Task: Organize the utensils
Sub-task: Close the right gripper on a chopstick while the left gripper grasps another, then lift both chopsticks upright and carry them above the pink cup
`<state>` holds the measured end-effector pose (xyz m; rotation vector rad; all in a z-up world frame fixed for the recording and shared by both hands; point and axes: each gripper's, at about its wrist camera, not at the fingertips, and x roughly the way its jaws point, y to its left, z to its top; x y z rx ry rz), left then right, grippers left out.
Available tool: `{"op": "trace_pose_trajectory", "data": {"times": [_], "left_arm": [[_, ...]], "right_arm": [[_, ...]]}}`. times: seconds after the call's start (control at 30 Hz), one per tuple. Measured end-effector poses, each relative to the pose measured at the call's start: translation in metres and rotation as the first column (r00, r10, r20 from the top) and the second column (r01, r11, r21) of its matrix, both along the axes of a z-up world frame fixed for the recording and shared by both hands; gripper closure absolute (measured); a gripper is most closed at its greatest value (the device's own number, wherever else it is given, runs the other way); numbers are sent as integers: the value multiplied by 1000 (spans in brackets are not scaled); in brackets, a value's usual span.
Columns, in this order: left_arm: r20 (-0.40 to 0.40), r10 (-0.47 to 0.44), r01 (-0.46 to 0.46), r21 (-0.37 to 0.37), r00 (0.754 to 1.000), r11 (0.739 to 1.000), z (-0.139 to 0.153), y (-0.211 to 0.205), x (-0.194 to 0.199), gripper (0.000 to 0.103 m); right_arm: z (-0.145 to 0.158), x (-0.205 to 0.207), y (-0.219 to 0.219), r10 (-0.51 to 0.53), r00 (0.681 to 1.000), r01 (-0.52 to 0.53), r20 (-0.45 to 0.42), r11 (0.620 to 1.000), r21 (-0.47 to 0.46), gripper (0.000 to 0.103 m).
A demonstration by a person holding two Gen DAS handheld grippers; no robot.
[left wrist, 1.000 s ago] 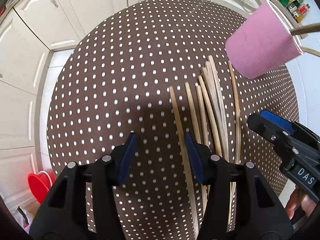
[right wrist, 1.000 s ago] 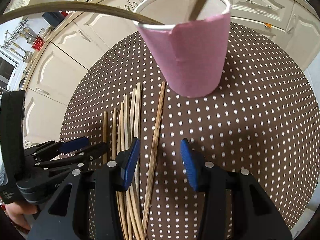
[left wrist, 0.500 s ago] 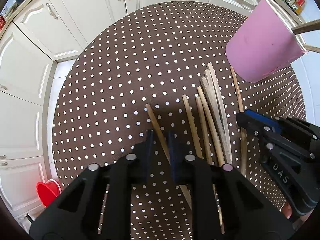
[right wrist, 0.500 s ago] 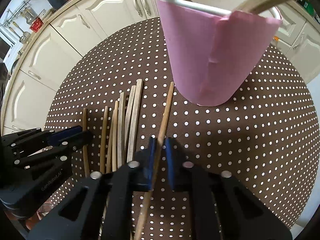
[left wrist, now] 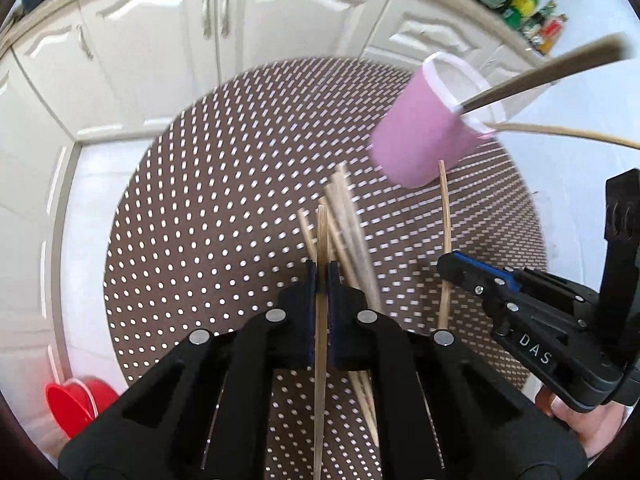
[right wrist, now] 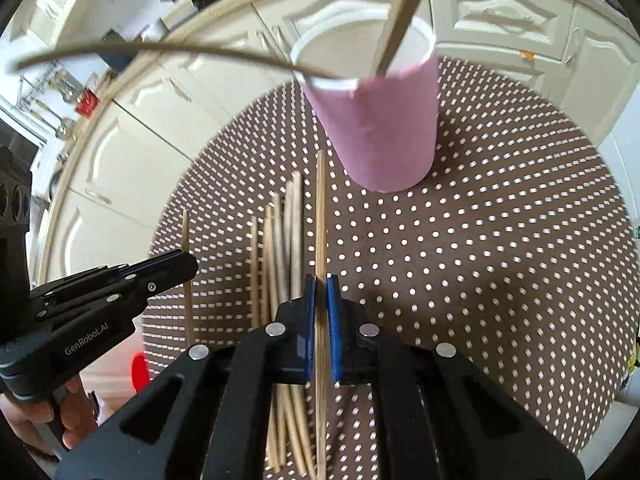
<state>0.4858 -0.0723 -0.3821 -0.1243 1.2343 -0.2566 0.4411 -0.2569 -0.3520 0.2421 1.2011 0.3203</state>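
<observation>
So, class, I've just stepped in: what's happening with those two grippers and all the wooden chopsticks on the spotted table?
A person holds both grippers. The left gripper is shut on one thin wooden chopstick, the right gripper on another chopstick. Several loose chopsticks lie on the brown polka-dot tablecloth. The pink cylindrical cup beyond them already holds two sticks.

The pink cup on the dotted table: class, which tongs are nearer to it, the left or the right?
Right. The right tongs, shut on a chopstick, sit almost straight before the pink cup. The left tongs, shut on another chopstick, are farther out on the cup's left.
</observation>
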Motion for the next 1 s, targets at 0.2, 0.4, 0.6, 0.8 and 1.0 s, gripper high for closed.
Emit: {"op": "trace_pose_trajectory", "data": {"times": [0.2,0.4,0.6,0.8,1.0], "left_arm": [[105,-55,61,-56,993,997,57,1,-23,97],[198,-98,117,-89,975,989,105,2,-45,98],[296,-124,162,-106,947,981,152,-1,-62,98],[382,-116,179,-134,917,975,188,-9,-61,98],[446,-99,185,-153,889,971,219,-21,-48,98]], "right_arm": [[51,-35,-10,-43,992,40,123,999,24,98],[92,-57,-10,-76,974,70,212,997,36,98],[131,-72,-9,-88,945,84,315,996,26,98],[165,-69,-20,-101,904,104,416,994,16,98],[194,-53,-39,-115,867,117,485,993,27,98]]}}
